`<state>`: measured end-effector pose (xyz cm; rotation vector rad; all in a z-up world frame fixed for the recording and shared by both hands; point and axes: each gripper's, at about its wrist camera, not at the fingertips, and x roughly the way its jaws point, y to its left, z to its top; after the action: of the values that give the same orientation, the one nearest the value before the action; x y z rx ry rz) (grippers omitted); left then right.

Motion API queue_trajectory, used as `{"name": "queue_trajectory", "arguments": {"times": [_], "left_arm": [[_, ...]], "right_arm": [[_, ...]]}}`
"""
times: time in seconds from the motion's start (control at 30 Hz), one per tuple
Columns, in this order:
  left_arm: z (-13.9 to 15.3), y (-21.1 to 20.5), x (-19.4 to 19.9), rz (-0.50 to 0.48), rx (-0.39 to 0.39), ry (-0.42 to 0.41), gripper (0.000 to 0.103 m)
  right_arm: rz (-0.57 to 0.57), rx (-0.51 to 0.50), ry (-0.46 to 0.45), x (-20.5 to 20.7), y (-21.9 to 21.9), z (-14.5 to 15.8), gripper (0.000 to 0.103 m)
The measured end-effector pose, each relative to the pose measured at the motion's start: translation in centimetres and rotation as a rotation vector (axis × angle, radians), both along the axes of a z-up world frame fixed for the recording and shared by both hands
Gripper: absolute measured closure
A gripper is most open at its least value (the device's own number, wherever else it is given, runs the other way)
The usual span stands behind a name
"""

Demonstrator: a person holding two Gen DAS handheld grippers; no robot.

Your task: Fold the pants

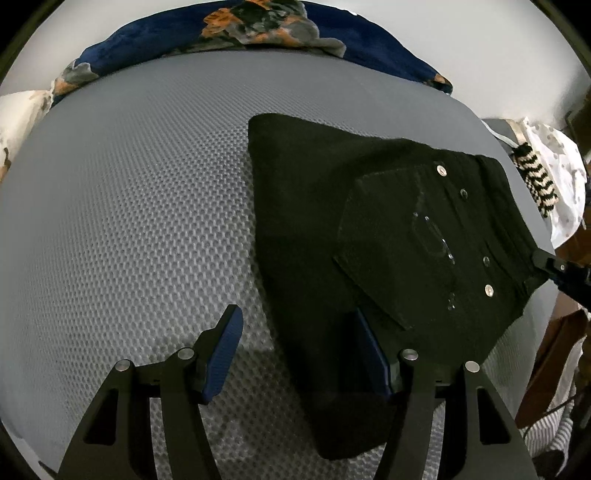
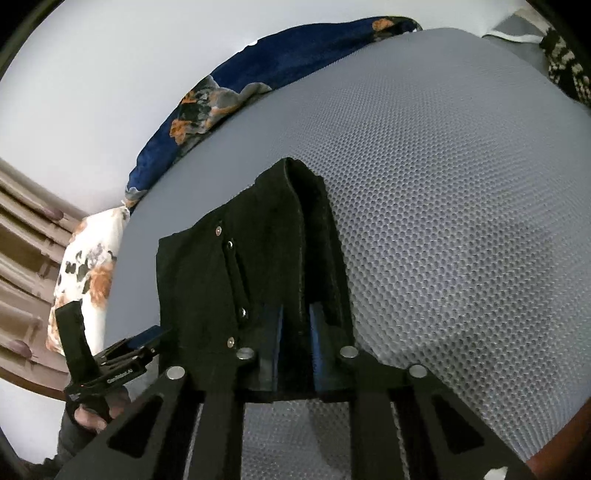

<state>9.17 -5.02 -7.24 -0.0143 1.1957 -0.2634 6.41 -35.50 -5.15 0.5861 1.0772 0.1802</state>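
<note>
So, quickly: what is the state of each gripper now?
Left gripper: open, holding nothing.
Right gripper: closed on the folded black fabric pants.

A home bedroom: a grey mesh mattress [image 1: 129, 206], a floral blanket [image 1: 258, 22] and a pillow [image 2: 88, 266].

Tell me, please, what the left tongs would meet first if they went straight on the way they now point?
Probably the left edge of the black pants, beside the grey mesh mattress. The left tongs stand open astride that edge, though depth is unclear.
</note>
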Motion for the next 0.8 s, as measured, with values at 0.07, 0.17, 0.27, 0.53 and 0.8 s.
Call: {"name": "queue_trajectory", "arguments": {"times": [0.07, 0.17, 0.27, 0.53, 0.8], "left_arm": [[-0.1, 0.0, -0.4, -0.006, -0.001, 0.003, 0.040], [-0.3, -0.1, -0.6, -0.014, -0.006, 0.012, 0.040], [-0.7, 0.1, -1.1, -0.016, -0.017, 0.017, 0.040], [-0.8, 0.2, -1.9, -0.031, -0.002, -0.003, 0.038], [-0.8, -1.0, -1.6, -0.033, 0.016, -0.011, 0.038]], "right_arm": [[-0.006, 0.003, -0.007, -0.8, -0.1, 0.4, 0.092], [0.002, -0.025, -0.008, -1.7, 0.2, 0.6, 0.093], [-0.005, -0.041, 0.015, -2.1, 0.0, -0.5, 0.093], [0.000, -0.028, 0.041, -1.6, -0.4, -2.0, 0.093], [0.016, -0.050, 0.044, -1.2, -0.2, -1.5, 0.084]]}}
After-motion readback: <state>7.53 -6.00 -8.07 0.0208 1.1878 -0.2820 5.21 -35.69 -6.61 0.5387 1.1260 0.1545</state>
